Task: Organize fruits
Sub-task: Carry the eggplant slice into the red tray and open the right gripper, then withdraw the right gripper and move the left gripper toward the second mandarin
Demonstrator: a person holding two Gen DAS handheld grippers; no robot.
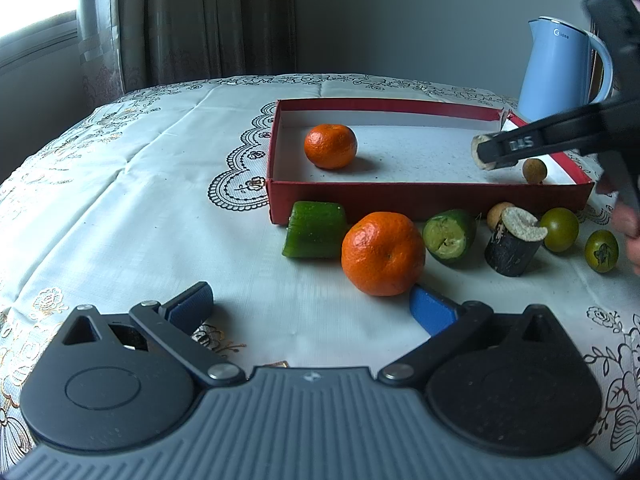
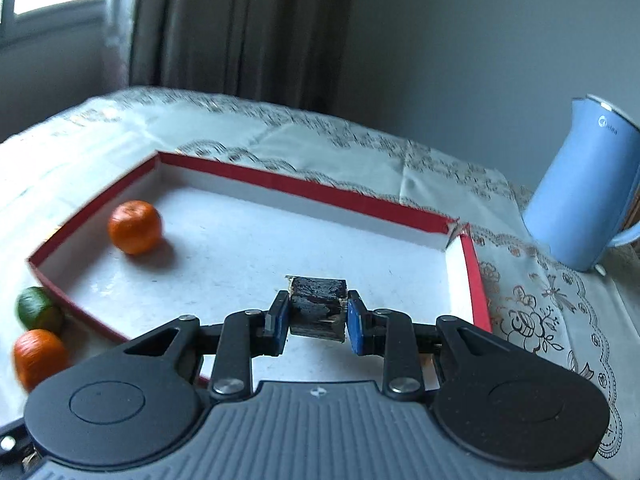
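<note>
The right gripper (image 2: 318,314) is clamped on a dark sugarcane piece (image 2: 318,308), both blue pads pressing its sides. The piece hangs above the white floor of the red tray (image 2: 474,280), near the tray's right wall and toward its near edge. The left wrist view shows the same piece (image 1: 480,152) end-on with a pale cut face, a detail the right wrist view hides. That view also shows a small brown longan (image 1: 534,171) on the tray floor just beside the held piece.

A tangerine (image 2: 135,227) sits near the tray's left wall, well apart from the held piece; the floor between them is bare.

The left gripper (image 1: 316,308) stands wide open and empty, low over the table in front of the tray's near wall. A second tangerine (image 1: 383,253) lies just beyond its right finger (image 1: 430,312). Only the left wrist view shows the full row along the tray's near wall: a green block (image 1: 314,230), a cut cucumber piece (image 1: 450,234), another longan (image 1: 498,212), a second sugarcane piece (image 1: 514,246) and two green round fruits (image 1: 559,229) (image 1: 601,251).

The table carries a white embroidered tablecloth (image 1: 140,184). A blue kettle (image 2: 588,196) stands past the tray's far right corner. Curtains (image 1: 192,20) and a grey wall (image 1: 400,16) close the background.
</note>
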